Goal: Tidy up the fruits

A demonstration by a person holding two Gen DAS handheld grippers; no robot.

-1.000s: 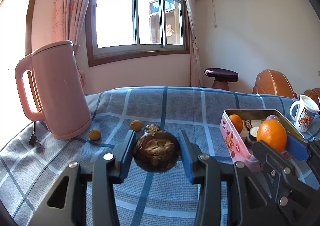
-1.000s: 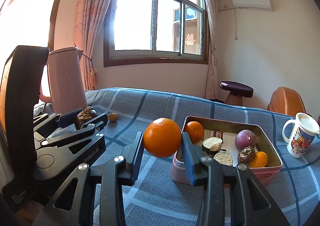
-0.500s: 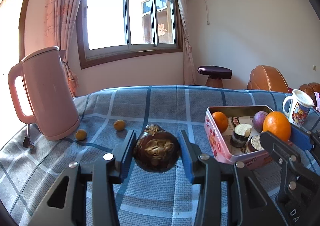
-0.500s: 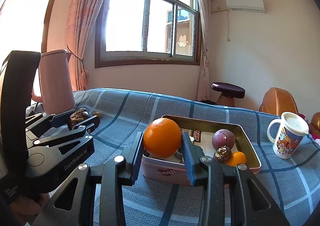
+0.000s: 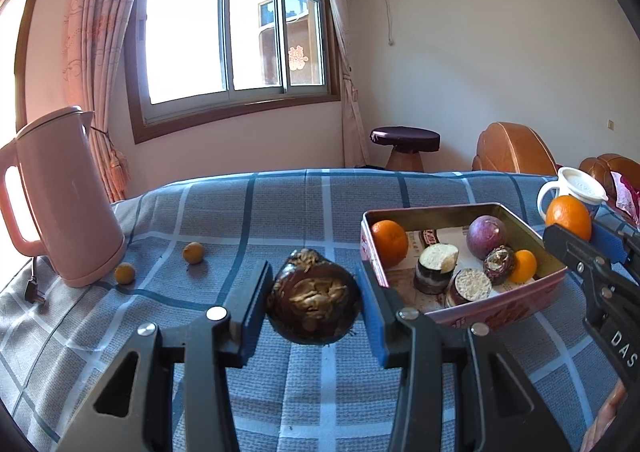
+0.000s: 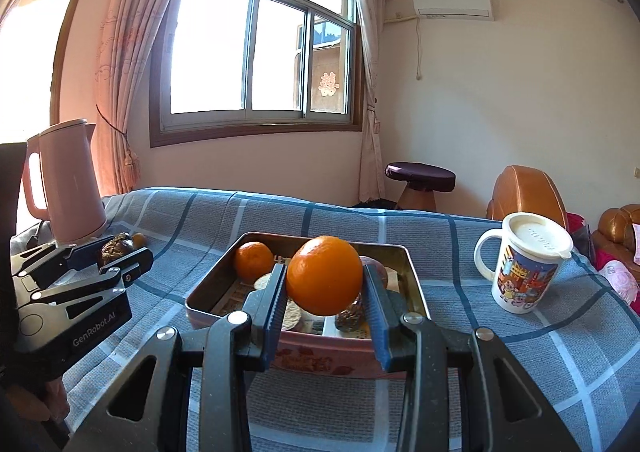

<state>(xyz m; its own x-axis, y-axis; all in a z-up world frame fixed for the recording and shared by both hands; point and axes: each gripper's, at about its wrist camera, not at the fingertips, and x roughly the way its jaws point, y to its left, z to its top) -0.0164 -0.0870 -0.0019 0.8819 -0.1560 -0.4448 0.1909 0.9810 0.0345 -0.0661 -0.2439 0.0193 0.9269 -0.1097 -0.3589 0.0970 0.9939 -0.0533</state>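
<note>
My left gripper [image 5: 313, 296] is shut on a dark brown shrivelled fruit [image 5: 313, 302] and holds it above the blue checked cloth, left of the pink tin [image 5: 496, 316]. My right gripper [image 6: 325, 280] is shut on an orange [image 6: 325, 280] and holds it over the near edge of the tin [image 6: 320, 356]. The tin holds another orange [image 5: 389, 243], a purple passion fruit [image 5: 487, 231], two cut dark pieces, a small dark fruit and a small orange fruit. Two small orange fruits [image 5: 193, 252] [image 5: 124, 273] lie on the cloth near the kettle.
A pink kettle [image 5: 60, 195] stands at the left with its plug on the cloth. A lidded printed mug [image 6: 524, 262] stands right of the tin. A stool and wooden chairs stand behind the table, under the window.
Both grippers have moved to the right with their fruits. The orange now hangs over the tin's near edge, and the tin sits closer to the left gripper.
</note>
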